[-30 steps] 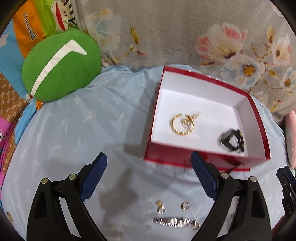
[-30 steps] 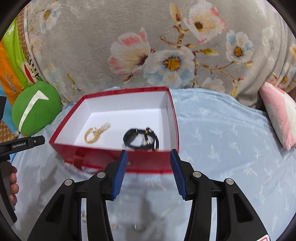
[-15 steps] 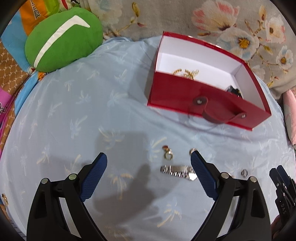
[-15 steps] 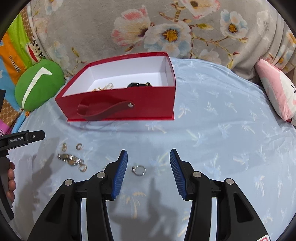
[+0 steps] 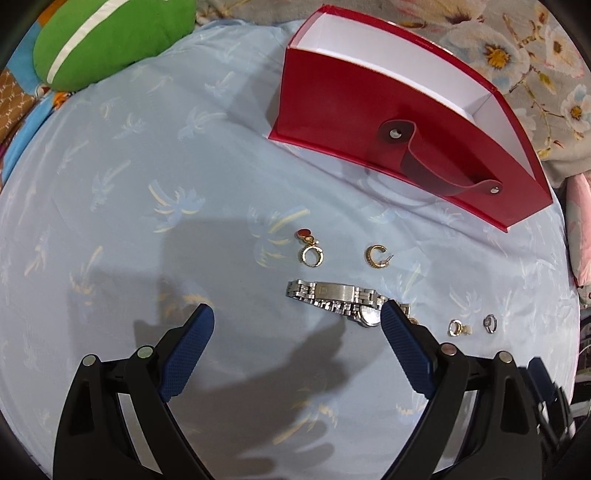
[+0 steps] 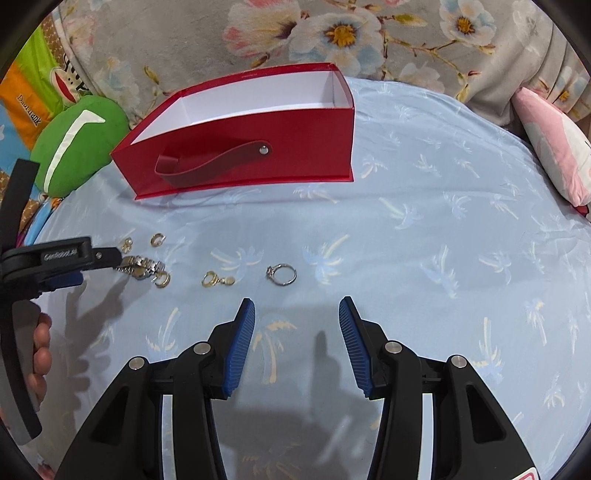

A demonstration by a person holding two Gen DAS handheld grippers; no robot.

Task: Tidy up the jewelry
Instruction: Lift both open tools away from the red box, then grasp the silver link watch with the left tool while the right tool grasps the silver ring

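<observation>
A red box (image 5: pixel 369 122) with a white inside and a strap handle stands on the blue cloth; it also shows in the right wrist view (image 6: pixel 240 147). In front of it lie a silver watch (image 5: pixel 332 301), a gold earring with a red stone (image 5: pixel 309 249), a gold hoop (image 5: pixel 376 256), a small gold earring (image 5: pixel 457 327) and a silver ring (image 5: pixel 490 323). My left gripper (image 5: pixel 295 325) is open and empty, just short of the watch. My right gripper (image 6: pixel 296 314) is open and empty, just short of the silver ring (image 6: pixel 282 274) and a gold earring (image 6: pixel 216 279).
A green cushion (image 5: pixel 107 40) lies at the far left and a pink pillow (image 6: pixel 554 140) at the far right. A floral blanket (image 6: pixel 332 33) runs behind the box. The left gripper's body (image 6: pixel 55 258) reaches in from the left in the right wrist view.
Both grippers have dropped lower and pulled back from the box toward the loose jewelry. The box's inside has gone out of sight; the watch and rings now lie close before the fingers.
</observation>
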